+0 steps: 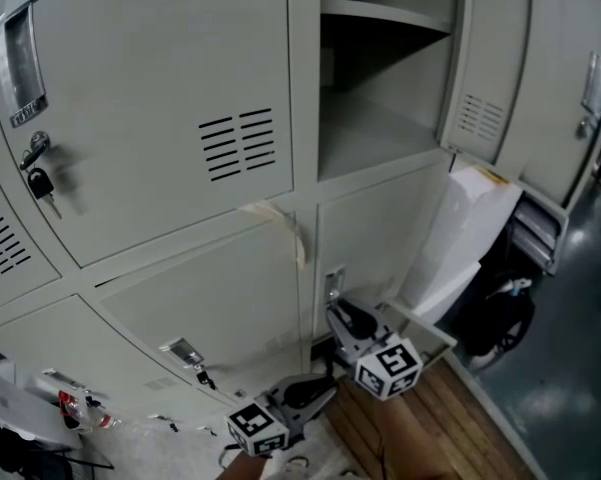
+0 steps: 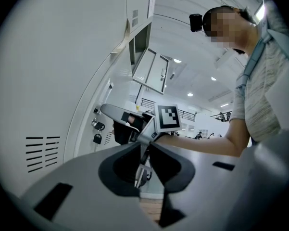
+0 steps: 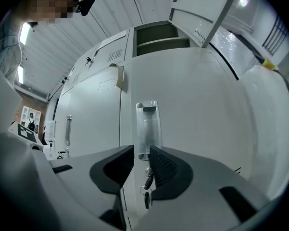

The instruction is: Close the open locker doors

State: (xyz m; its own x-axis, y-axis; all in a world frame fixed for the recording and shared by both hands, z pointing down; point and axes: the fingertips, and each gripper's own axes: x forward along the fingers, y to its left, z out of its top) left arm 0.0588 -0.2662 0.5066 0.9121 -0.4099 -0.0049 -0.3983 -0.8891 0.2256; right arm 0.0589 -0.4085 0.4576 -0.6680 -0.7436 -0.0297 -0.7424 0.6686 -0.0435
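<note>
The upper right locker [image 1: 380,88] stands open with its shelf bare, and its door [image 1: 490,68] is swung out to the right. It also shows at the top of the right gripper view, as the open locker [image 3: 158,35] with its door [image 3: 202,8]. Below it, the lower door [image 1: 380,238] looks flush with the frame. My right gripper [image 1: 338,313] points at that door's metal handle [image 3: 146,126], a little short of it, above hanging keys [image 3: 146,182]. Its jaws stand slightly apart around nothing [image 3: 142,160]. My left gripper [image 1: 325,390] hangs lower left, its jaws narrowly apart and empty [image 2: 145,150].
Closed locker doors fill the left, one with keys [image 1: 38,173] in its lock and another with a low handle [image 1: 190,358]. A strip of tape [image 1: 285,228] sticks to the frame. A white bag [image 1: 465,238] leans beside the lockers, above a dark object [image 1: 495,323]. Wooden flooring [image 1: 450,418] lies below.
</note>
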